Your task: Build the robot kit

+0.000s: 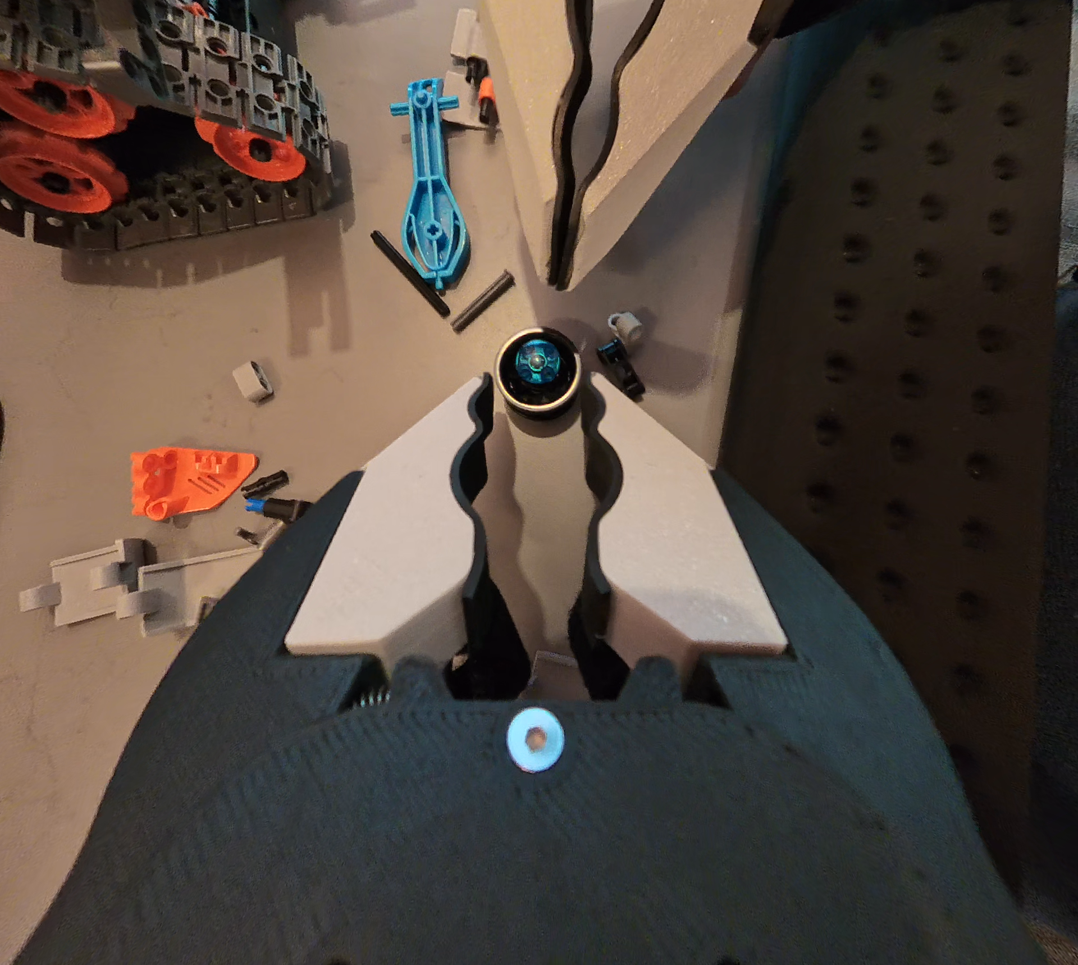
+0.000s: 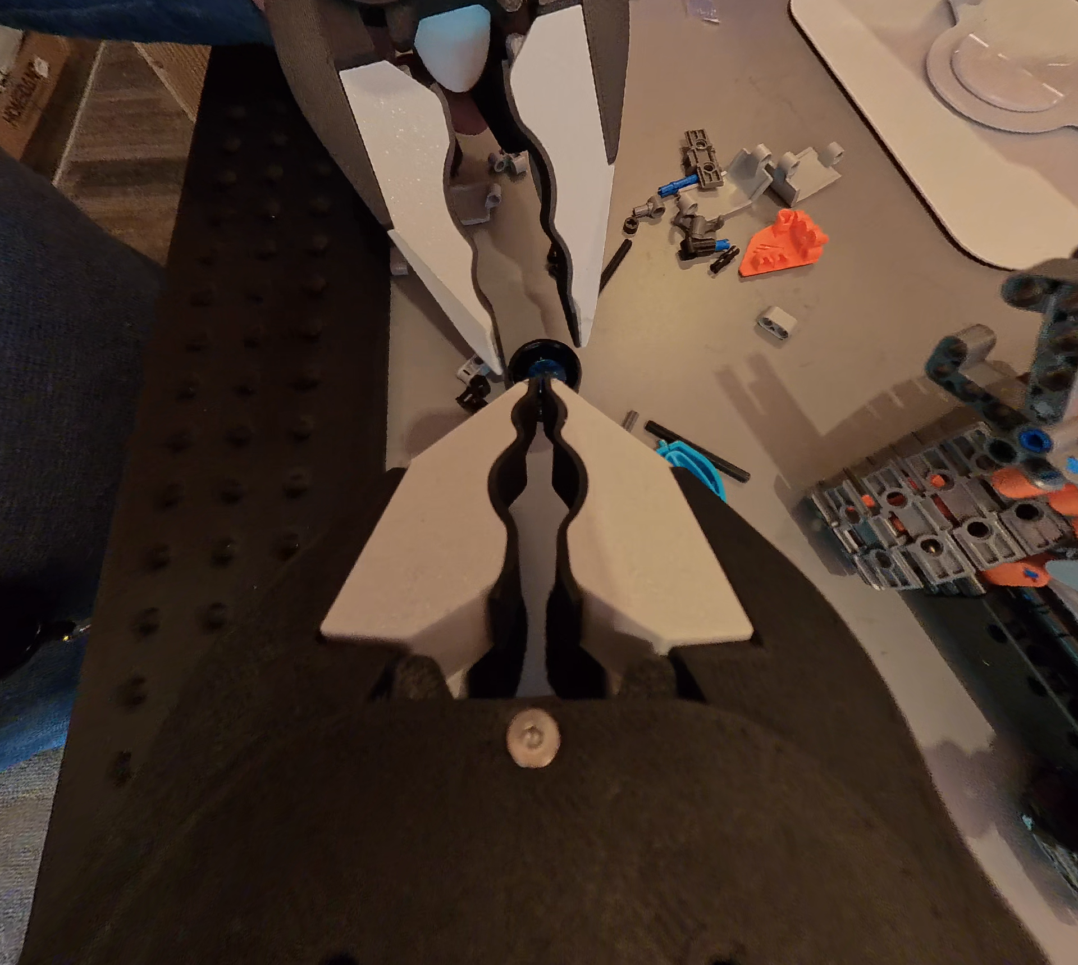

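A small black wheel with a blue hub (image 1: 536,374) sits between the fingertips of my left gripper (image 1: 536,381). That gripper's jaws stand apart, with a slim gap on each side of the wheel. In the right wrist view, the left gripper (image 2: 538,353) comes in from the top, its tips either side of the wheel (image 2: 545,360). My right gripper (image 2: 539,393) is shut on a thin dark axle (image 2: 541,400) that runs into the blue hub. In the left wrist view, the right gripper (image 1: 559,283) points down from the top, closed, just behind the wheel.
A tracked brick vehicle with orange wheels (image 1: 175,91) (image 2: 962,517) stands nearby. Loose parts lie on the grey table: a blue lever (image 1: 434,190), two black axles (image 1: 483,300), an orange panel (image 1: 186,479), grey pieces (image 1: 116,587). A black perforated mat (image 2: 262,353) and a white stand base (image 2: 933,120) border the area. My two grippers' fingertips are within a few centimetres of each other. About 8 cm separates my right fingertips from the blue lever (image 1: 434,190).
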`<state>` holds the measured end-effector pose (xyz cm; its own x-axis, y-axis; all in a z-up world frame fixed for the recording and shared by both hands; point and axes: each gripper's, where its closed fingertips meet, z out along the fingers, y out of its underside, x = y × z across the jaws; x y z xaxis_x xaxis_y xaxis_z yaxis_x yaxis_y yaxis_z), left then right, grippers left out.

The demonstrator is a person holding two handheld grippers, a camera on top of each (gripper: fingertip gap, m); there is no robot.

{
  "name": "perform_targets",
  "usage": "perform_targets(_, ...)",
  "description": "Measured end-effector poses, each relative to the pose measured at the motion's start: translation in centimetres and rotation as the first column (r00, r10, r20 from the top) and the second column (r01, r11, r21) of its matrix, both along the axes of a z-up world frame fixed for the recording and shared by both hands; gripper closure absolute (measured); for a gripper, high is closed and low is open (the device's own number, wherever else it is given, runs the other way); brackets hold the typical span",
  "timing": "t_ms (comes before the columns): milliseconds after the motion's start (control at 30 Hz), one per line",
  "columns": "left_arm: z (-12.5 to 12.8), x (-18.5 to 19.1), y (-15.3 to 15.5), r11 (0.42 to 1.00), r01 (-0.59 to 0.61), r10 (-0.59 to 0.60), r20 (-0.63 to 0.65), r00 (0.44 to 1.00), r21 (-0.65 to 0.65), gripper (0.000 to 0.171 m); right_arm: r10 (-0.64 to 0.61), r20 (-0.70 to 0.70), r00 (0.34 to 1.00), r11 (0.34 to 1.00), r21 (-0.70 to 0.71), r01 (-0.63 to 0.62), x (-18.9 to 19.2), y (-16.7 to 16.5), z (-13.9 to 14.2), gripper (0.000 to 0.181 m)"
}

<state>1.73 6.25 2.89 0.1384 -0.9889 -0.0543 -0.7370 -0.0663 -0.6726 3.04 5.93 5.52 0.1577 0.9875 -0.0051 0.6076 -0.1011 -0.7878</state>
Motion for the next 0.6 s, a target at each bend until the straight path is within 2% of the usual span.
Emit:
perform_targets(200, -1.0, -0.5, 0.1, 1.000, 0.000, 0.000, -0.017, 1.000, -0.025, 0.130, -0.018, 0.086, 0.996, 0.998, 0.054, 0.013, -1.0, 0.5, -1.4, 0.179)
perform_targets(267, -1.4, -0.4, 0.2, 1.000, 0.005, -0.005, -0.029, 1.000, -0.019, 0.131, -0.020, 0.100, 0.995, 0.999, 0.049, 0.015, -1.1, 0.5, -1.7, 0.177)
perform_targets(400, -1.4, -0.1, 0.0, 0.999, 0.019, -0.019, 0.002, 1.000, -0.028, 0.144, -0.025, 0.135, 0.991, 0.999, 0.036, 0.020, -1.0, 0.7, -2.4, 0.175)
perform_targets(600, -1.6, 0.0, 0.0, 0.999, 0.028, -0.027, 0.018, 0.999, -0.024, 0.145, -0.017, 0.119, 0.993, 1.000, -0.006, 0.018, -1.2, 0.5, -2.5, 0.178)
